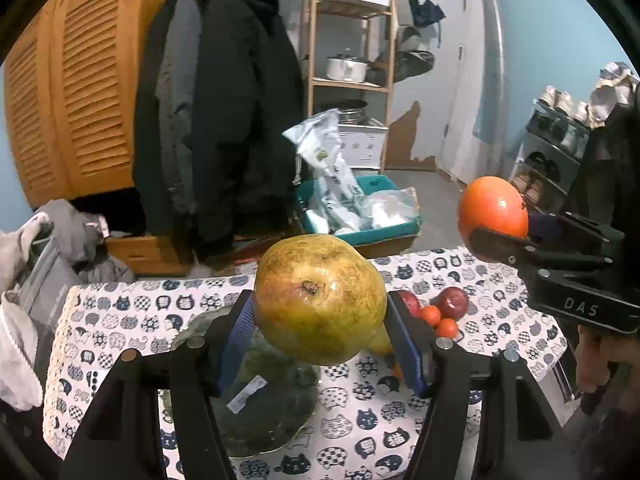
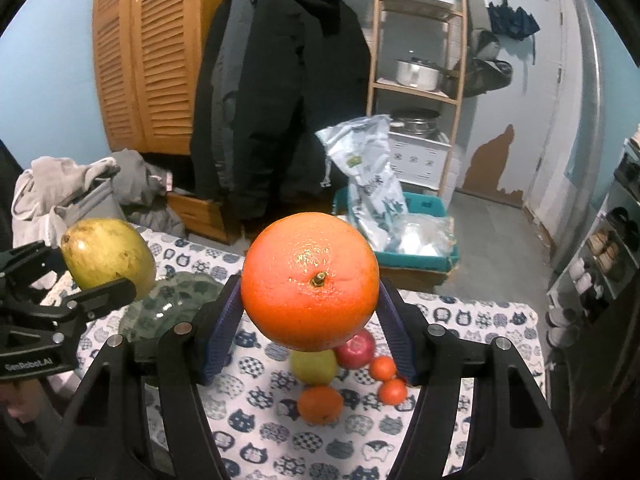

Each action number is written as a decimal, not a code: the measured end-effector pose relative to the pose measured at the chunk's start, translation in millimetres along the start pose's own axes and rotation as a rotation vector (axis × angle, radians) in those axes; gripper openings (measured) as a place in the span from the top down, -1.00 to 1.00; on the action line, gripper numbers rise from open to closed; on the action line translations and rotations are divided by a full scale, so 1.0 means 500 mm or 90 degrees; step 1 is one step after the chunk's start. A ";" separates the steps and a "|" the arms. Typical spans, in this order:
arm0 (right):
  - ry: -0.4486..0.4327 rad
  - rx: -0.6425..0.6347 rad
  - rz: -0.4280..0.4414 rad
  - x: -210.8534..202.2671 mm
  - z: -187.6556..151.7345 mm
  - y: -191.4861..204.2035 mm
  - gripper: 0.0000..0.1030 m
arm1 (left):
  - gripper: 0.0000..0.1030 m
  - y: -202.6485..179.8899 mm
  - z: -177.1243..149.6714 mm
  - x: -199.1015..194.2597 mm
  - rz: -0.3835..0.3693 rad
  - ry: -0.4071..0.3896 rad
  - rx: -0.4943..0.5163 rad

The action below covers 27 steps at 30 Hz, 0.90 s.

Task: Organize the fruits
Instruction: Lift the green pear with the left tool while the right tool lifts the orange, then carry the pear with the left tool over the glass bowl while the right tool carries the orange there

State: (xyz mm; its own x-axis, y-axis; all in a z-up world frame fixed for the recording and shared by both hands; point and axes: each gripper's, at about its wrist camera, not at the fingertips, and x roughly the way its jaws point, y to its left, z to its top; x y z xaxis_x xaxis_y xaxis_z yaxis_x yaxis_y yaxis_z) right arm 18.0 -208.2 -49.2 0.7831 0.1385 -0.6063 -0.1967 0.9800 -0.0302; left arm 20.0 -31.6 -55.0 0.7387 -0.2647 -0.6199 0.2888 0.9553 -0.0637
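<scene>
My left gripper (image 1: 320,320) is shut on a big yellow-green pear (image 1: 320,298) and holds it above a dark green glass plate (image 1: 276,420) on the table. My right gripper (image 2: 310,320) is shut on a large orange (image 2: 310,282), raised above the table. Each shows in the other view: the orange (image 1: 493,207) at the right, the pear (image 2: 108,258) at the left. Below the orange lie a red apple (image 2: 356,350), a green apple (image 2: 314,366), an orange tangerine (image 2: 320,404) and two small tangerines (image 2: 388,380).
The table carries a cat-print cloth (image 2: 256,420). Beyond it stand a teal bin (image 2: 416,256) with plastic bags, hanging black coats (image 2: 280,100), a wooden shelf (image 2: 420,92) with pots and a shoe rack (image 2: 600,264) on the right. Clothes (image 2: 80,188) are piled at left.
</scene>
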 end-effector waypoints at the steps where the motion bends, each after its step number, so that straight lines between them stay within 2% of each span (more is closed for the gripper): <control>1: 0.000 -0.002 0.004 0.004 0.003 0.008 -0.28 | -0.28 0.008 -0.001 0.000 0.005 0.001 -0.004; 16: 0.040 -0.013 0.070 0.093 0.044 0.117 -0.28 | -0.28 0.135 -0.024 0.025 0.068 0.026 -0.060; 27: 0.085 -0.028 0.106 0.181 0.049 0.207 -0.28 | -0.28 0.227 -0.066 0.074 0.111 0.075 -0.099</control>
State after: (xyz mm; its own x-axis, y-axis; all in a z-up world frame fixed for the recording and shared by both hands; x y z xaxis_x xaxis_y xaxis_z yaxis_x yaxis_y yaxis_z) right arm 82.7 -90.7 -87.6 0.6529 0.2751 -0.7057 -0.3452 0.9374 0.0461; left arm 59.8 71.5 -111.0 0.6907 -0.0854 -0.7181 0.0597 0.9963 -0.0611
